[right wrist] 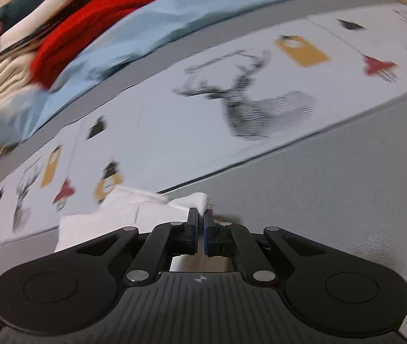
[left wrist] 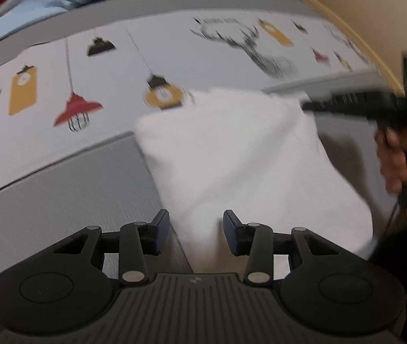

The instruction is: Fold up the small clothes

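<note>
The white cloth [left wrist: 240, 160] lies on the table near its front, partly on the grey band [left wrist: 60, 200] of the table cover and partly on the printed strip [left wrist: 174, 57] with deer, lamps and tags. Its left edge runs slanting from the printed strip down toward the left gripper [left wrist: 195, 229], and its far right corner is lifted.

The right gripper [right wrist: 201, 218] is pinched tight on that corner; in its own view a small fold of white cloth [right wrist: 195, 200] pokes up past the closed fingertips. From the left wrist view it [left wrist: 355, 103] reaches in from the right, with a hand [left wrist: 395, 157] around its handle.

The left gripper hangs over the near edge of the cloth with its jaws about half apart. Cloth shows in the gap between them, but the pads do not press on it, so it holds nothing.

Open room: the grey band left of the cloth is bare, and in the right wrist view it [right wrist: 332, 186] stretches bare to the right as well. The printed strip beyond is also bare apart from the cloth's far edge.

At the back of the table a light blue cloth [right wrist: 146, 34] lies along the cover's far edge, with a red garment [right wrist: 83, 31] and other piled clothes [right wrist: 11, 66] behind it to the left. The table's pale wooden rim [left wrist: 346, 28] curves along the right. Both views are blurred.
</note>
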The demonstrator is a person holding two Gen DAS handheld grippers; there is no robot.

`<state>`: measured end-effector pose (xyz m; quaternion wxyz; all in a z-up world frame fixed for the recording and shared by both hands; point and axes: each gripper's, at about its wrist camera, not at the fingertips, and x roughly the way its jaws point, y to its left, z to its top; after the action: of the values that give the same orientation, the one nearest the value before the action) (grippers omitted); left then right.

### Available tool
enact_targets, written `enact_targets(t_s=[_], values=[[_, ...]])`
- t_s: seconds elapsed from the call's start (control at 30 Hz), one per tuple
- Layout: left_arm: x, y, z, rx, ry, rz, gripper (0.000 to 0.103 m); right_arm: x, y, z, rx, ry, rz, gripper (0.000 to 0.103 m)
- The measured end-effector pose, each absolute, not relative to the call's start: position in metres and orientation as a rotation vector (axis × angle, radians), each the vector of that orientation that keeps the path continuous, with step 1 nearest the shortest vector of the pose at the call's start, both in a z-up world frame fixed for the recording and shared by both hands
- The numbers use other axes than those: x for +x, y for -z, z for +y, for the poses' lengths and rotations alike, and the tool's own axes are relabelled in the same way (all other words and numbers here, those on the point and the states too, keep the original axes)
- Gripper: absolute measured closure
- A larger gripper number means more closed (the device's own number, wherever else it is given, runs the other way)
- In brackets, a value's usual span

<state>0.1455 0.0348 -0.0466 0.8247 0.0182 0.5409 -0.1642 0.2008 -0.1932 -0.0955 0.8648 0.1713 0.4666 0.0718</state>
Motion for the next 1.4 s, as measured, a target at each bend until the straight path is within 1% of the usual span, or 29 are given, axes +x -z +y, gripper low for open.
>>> enact_targets(t_s=[0.13, 0.17, 0.27, 0.33, 0.43, 0.5, 0.57, 0.6, 0.63, 0.67, 0.73, 0.77, 0.8, 0.83, 0.87, 0.9, 0.93, 0.97, 1.07, 1.13, 1.23, 1.27, 1.33, 1.37, 1.4], values=[[0.162, 0.045, 0.035, 0.002, 0.299, 1.122, 0.057, 0.202, 0.095, -0.19, 0.307, -0.149, 0.975, 0.098], [0.165, 0.045, 0.033, -0.005, 0.293, 1.116, 0.057, 0.2, 0.091, -0.19, 0.283, -0.131, 0.954, 0.09], [0.172, 0.045, 0.028, -0.015, 0.296, 1.099, 0.057, 0.19, 0.066, -0.187, 0.261, -0.163, 0.826, 0.089], [0.176, 0.045, 0.023, -0.017, 0.307, 1.085, 0.057, 0.185, 0.056, -0.181, 0.255, -0.273, 0.781, 0.089], [0.185, 0.052, 0.017, -0.022, 0.316, 1.09, 0.057, 0.184, 0.062, -0.165, 0.226, -0.466, 0.853, 0.089], [0.19, 0.063, 0.016, -0.014, 0.311, 1.118, 0.057, 0.187, 0.081, -0.151, 0.13, -0.488, 0.978, 0.089], [0.197, 0.082, 0.014, 0.021, 0.281, 1.197, 0.056, 0.19, 0.11, -0.145, 0.002, -0.398, 1.117, 0.089], [0.2, 0.09, 0.015, 0.027, 0.266, 1.234, 0.051, 0.191, 0.119, -0.149, 0.016, -0.374, 1.141, 0.09], [0.202, 0.095, 0.016, 0.022, 0.245, 1.255, 0.048, 0.194, 0.118, -0.153, 0.066, -0.369, 1.141, 0.09], [0.205, 0.096, 0.02, -0.002, 0.225, 1.264, 0.042, 0.196, 0.115, -0.156, 0.106, -0.369, 1.141, 0.09], [0.209, 0.091, 0.027, -0.053, 0.2, 1.252, 0.04, 0.196, 0.109, -0.162, 0.146, -0.359, 1.124, 0.089], [0.21, 0.089, 0.031, -0.074, 0.187, 1.239, 0.037, 0.196, 0.106, -0.165, 0.168, -0.348, 1.118, 0.085], [0.212, 0.087, 0.034, -0.098, 0.171, 1.23, 0.028, 0.196, 0.104, -0.168, 0.192, -0.343, 1.111, 0.075], [0.213, 0.088, 0.038, -0.123, 0.153, 1.231, 0.022, 0.197, 0.103, -0.17, 0.207, -0.341, 1.107, 0.07], [0.215, 0.091, 0.043, -0.159, 0.127, 1.246, 0.015, 0.197, 0.103, -0.173, 0.212, -0.335, 1.108, 0.06], [0.216, 0.094, 0.046, -0.196, 0.116, 1.263, 0.015, 0.198, 0.106, -0.175, 0.201, -0.314, 1.114, 0.045], [0.218, 0.1, 0.05, -0.246, 0.113, 1.291, 0.015, 0.199, 0.109, -0.175, 0.184, -0.283, 1.123, 0.04], [0.22, 0.107, 0.053, -0.297, 0.117, 1.325, 0.014, 0.2, 0.112, -0.174, 0.172, -0.252, 1.132, 0.039], [0.224, 0.116, 0.054, -0.36, 0.133, 1.357, 0.014, 0.201, 0.11, -0.185, 0.219, -0.189, 1.123, 0.038], [0.226, 0.12, 0.054, -0.379, 0.152, 1.356, 0.014, 0.205, 0.112, -0.191, 0.264, -0.201, 1.129, 0.036], [0.229, 0.122, 0.053, -0.392, 0.173, 1.346, 0.015, 0.209, 0.128, -0.189, 0.293, -0.227, 1.209, 0.034], [0.229, 0.123, 0.052, -0.392, 0.178, 1.34, 0.016, 0.21, 0.134, -0.187, 0.308, -0.244, 1.241, 0.034], [0.23, 0.121, 0.052, -0.398, 0.196, 1.32, 0.027, 0.211, 0.137, -0.181, 0.298, -0.247, 1.239, 0.034], [0.231, 0.121, 0.052, -0.399, 0.205, 1.311, 0.034, 0.21, 0.134, -0.179, 0.29, -0.252, 1.23, 0.04], [0.231, 0.121, 0.053, -0.391, 0.206, 1.301, 0.046, 0.212, 0.133, -0.178, 0.292, -0.258, 1.218, 0.059]])
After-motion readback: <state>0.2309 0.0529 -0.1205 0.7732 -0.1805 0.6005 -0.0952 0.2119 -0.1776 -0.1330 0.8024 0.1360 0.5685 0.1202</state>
